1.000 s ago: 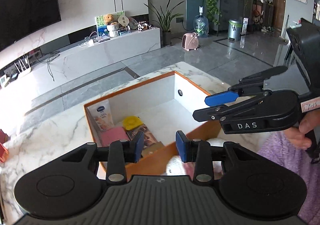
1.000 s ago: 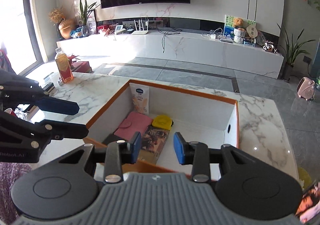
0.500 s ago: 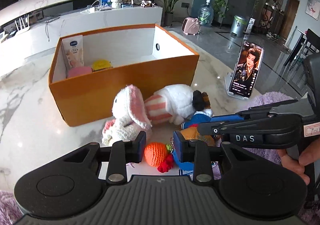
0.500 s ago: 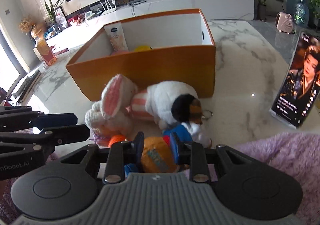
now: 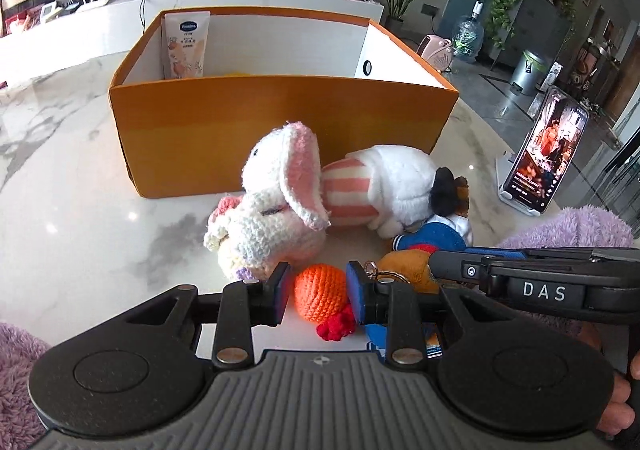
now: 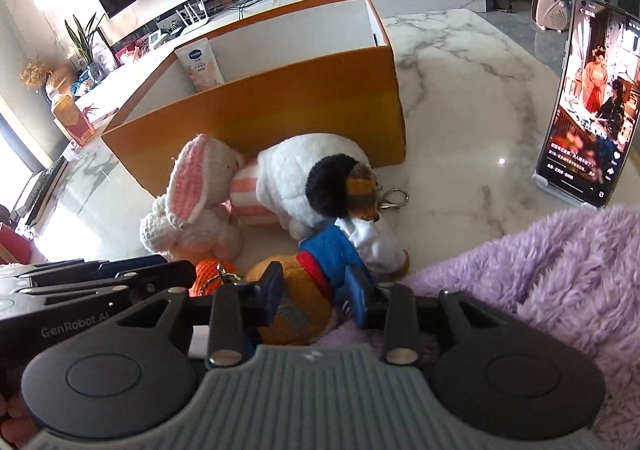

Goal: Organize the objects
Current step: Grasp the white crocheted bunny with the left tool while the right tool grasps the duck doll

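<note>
On the marble surface, near the orange box, a pile of soft toys is laid out. At the left the crocheted rabbit is seen, touching the white plush in a striped top to its right. Nearer, the crocheted orange ball sits between the pads of the left hand-held gripper; its jaws have just been closing, yet whether the pads press is not clear, so it is judged not yet clenched. Further right, the orange plush with a blue scarf is bracketed by the right hand-held gripper, whose jaws have just been opening; no firm grasp is shown. Each toy is best squeezed at its middle and lifted clear of its neighbours and keyring clips before being carried over the box wall.
</note>
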`<state>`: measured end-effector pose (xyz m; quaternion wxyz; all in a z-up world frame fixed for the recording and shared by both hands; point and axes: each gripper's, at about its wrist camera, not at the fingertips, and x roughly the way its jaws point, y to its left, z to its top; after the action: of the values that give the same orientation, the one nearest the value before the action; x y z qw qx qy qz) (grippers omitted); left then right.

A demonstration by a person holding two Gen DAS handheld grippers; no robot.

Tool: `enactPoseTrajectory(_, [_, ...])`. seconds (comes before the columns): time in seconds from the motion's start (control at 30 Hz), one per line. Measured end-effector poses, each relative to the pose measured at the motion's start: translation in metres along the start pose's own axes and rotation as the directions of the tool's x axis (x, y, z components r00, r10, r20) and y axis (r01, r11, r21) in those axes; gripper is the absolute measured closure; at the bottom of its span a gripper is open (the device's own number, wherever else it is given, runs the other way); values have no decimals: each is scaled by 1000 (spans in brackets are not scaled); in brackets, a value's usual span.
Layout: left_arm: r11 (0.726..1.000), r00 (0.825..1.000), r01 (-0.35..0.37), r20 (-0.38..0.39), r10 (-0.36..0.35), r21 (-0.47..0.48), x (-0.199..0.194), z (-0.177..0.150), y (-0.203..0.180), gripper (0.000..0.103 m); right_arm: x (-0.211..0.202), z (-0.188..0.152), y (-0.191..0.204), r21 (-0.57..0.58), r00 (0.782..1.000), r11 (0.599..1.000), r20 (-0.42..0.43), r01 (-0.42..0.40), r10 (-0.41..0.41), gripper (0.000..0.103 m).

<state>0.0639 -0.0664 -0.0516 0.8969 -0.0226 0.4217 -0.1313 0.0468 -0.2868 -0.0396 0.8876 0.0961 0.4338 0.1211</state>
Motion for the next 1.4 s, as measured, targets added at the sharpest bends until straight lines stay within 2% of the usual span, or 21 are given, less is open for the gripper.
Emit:
enactPoseTrajectory(0.17, [994, 996, -58, 80, 50, 93, -14, -1, -6, 68, 2, 7, -1, 63, 999, 998, -40, 15, -13, 64])
enactPoseTrajectory(0.3, [975, 989, -113, 117, 91, 192, -21, 0, -12, 61, 2, 15, -1, 149, 996, 989, -89, -1, 15, 48])
enactPoseTrajectory(0.37, [969, 990, -115, 105, 94, 218, -19, 1, -13, 56, 3, 19, 0, 180, 993, 984, -112, -2, 22, 42])
enactPoseTrajectory(0.47, [966, 993, -105, 77, 89, 234, -14, 5, -10, 51, 9, 24, 1, 187, 990, 982, -143, 29, -2, 42])
enactPoseTrajectory(0.53, [962, 994, -100, 61, 87, 254, -11, 7, -9, 44, 12, 26, 0, 187, 987, 981, -160, 44, -13, 42])
enactPoseTrajectory(0.67, [952, 995, -94, 45, 85, 292, -5, 10, -7, 40, 20, 30, -1, 187, 981, 980, -191, 67, -31, 39])
enactPoseTrajectory(0.8, [948, 997, -76, 19, 73, 309, 3, 18, -4, 37, 30, 31, 5, 160, 976, 984, -215, 79, -43, 30])
enactPoseTrajectory(0.97, [934, 998, -53, -17, 63, 354, 16, 19, -4, 35, 41, 31, 4, 129, 970, 988, -236, 85, -52, 30])
enactPoseTrajectory(1.03, [934, 998, -49, -23, 62, 355, 20, 20, -2, 29, 43, 31, 4, 123, 970, 989, -237, 83, -52, 30])
enactPoseTrajectory(1.4, [928, 998, -50, -13, 60, 370, 30, 16, 0, 25, 49, 26, 0, 115, 976, 992, -217, 52, -26, 35])
